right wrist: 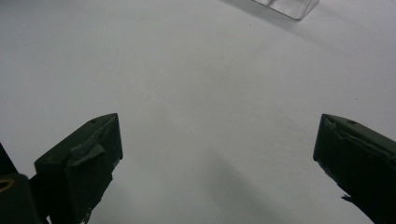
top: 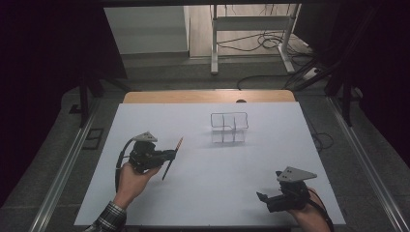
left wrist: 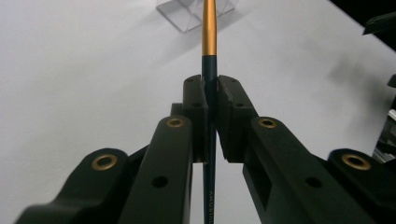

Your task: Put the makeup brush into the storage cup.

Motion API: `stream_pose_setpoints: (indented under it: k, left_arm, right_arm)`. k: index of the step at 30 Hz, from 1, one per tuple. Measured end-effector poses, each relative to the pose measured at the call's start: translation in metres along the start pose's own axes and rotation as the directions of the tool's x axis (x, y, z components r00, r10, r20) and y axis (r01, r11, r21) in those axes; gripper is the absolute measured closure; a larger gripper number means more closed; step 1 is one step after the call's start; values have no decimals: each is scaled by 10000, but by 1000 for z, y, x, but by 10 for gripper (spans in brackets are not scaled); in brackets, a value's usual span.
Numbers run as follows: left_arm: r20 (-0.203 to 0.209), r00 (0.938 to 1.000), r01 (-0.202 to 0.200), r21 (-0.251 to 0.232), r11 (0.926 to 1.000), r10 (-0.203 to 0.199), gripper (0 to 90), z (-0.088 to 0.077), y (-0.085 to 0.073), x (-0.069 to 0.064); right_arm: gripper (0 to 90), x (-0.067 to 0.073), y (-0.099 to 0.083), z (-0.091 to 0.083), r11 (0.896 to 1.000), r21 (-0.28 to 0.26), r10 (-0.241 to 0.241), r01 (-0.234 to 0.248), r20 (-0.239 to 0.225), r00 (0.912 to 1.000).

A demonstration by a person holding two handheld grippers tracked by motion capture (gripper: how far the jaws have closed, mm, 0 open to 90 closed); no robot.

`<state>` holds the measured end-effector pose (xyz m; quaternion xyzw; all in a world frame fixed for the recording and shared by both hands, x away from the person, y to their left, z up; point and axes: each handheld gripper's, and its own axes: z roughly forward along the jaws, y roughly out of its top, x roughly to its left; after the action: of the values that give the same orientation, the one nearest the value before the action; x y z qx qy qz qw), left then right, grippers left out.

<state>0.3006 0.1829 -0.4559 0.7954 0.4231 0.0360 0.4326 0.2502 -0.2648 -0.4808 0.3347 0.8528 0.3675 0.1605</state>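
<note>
The left gripper (top: 170, 154) is clamped on a pen (top: 172, 158), jaws pressed together on the dark barrel w/ the orange end sticking out past the tips. The grip sits near mid-barrel, prob. so the pen balances and can be steered end-first into the clear organizer (top: 229, 127), which stands toward 1 o'clock from the pen, well apart. The pen is off the white table (top: 203, 193), carried in the air at the table's left-centre.

Long axis in the high view: runs approx 7 to 1 o'clock, orange end at 1, dark end at 7. In the left gripper view the pen (left wrist: 208, 70) runs straight up the frame, 6 to 12, and the orange end lines up w/ the organizer (left wrist: 187, 14) at 12. So it's likely aimed at a compartment already.

The right gripper (top: 263, 198) sits at the table's near right, approx 4 o'clock from the organizer. Its jaws stand wide apart w/ nothing between them, parked clear of the carry path.
</note>
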Motion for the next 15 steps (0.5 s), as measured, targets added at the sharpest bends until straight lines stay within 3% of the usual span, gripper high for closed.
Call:
stream_pose_setpoints:
  k: [15]
  left_arm:
    - [662,9975,-191,-958,9952,255,834,-5,-12,-20]
  right_arm:
    - [1,1,3,-6,9976,-695,-43,32,-152,9999]
